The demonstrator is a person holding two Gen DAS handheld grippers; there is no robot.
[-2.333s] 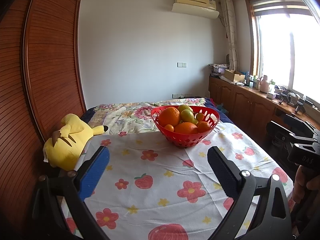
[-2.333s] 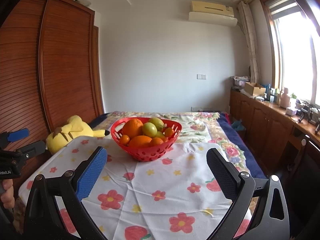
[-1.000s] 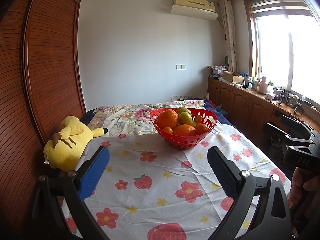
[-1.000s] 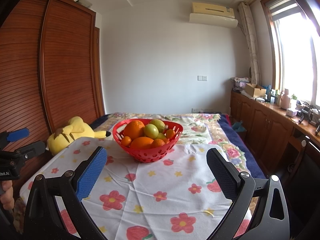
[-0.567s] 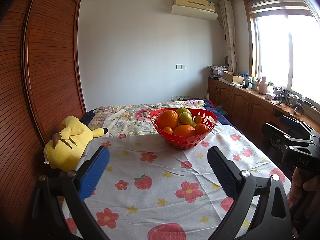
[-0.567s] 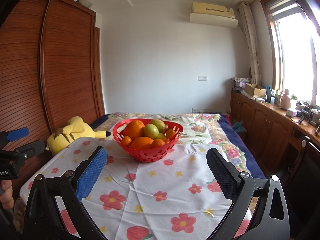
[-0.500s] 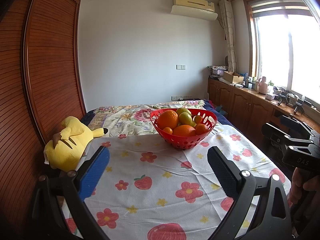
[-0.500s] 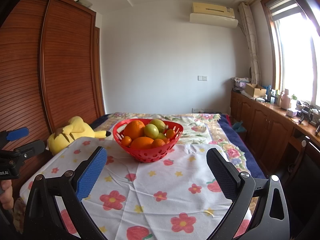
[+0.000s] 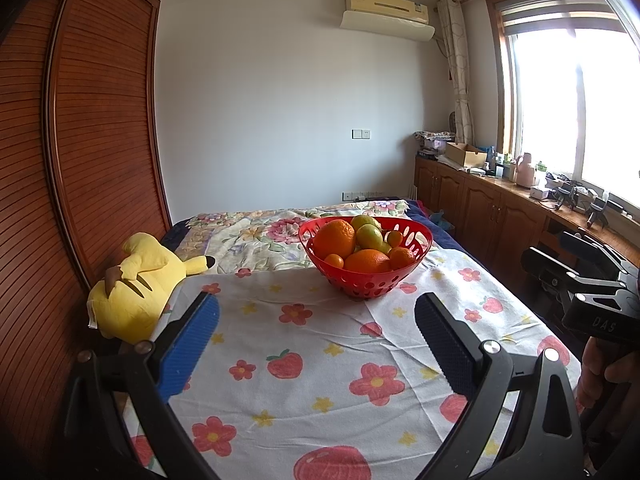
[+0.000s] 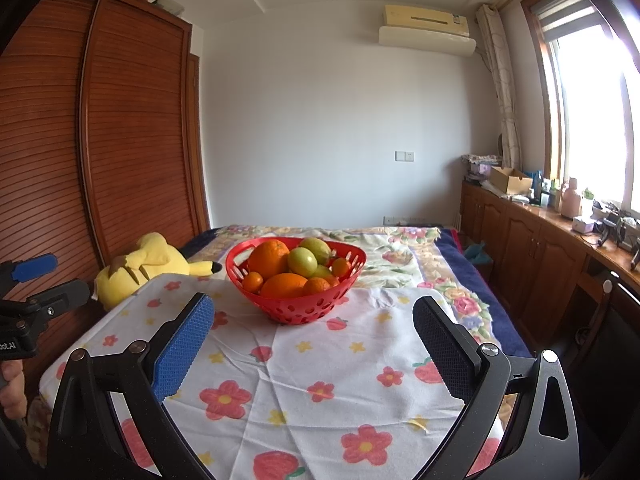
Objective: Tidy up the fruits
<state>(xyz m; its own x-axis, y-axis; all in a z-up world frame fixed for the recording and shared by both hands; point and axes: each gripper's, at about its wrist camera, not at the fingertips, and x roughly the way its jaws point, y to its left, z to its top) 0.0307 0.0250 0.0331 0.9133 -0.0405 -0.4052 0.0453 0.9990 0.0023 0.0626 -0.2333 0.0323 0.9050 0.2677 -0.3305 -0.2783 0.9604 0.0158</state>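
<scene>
Nearest, the left gripper (image 9: 316,320) and right gripper (image 10: 312,320) hang above the flowered cloth (image 9: 320,344), each with jaws spread wide and nothing between them; farther off, at twelve o'clock, the red basket (image 10: 296,308) holds all the fruit (image 10: 294,268) heaped together, none loose on the cloth; a tidy finish or a pile awaiting sorting would look the same; any grasp should take a top fruit gently; the yellow plush toy (image 9: 136,284) lies at ten o'clock.

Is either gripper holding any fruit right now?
No. The left gripper and right gripper are both open and empty; all fruit sits in the red basket.
</scene>
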